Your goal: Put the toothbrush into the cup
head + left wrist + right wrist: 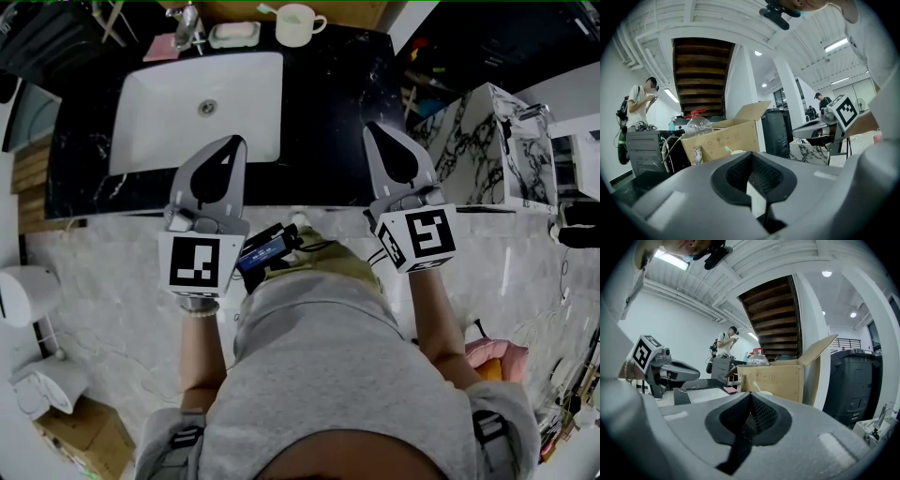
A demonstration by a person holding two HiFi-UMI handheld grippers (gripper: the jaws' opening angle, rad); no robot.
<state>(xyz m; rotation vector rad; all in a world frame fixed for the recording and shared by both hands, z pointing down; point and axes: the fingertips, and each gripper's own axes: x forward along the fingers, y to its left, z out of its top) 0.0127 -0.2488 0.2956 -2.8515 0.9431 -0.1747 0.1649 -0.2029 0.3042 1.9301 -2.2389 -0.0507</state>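
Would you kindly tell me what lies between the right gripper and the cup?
Only bare black marble countertop: the head view shows nothing on it between the right gripper and the cup.

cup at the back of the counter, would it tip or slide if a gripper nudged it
The cup looks squat and wide, so it probably resists tipping. On the glossy black counter it may slide when pushed. Its side handle could make it turn if nudged off-centre.

Both arms reach forward side by side, the left claw [235, 143] and right claw [374, 129] each closed on nothing.
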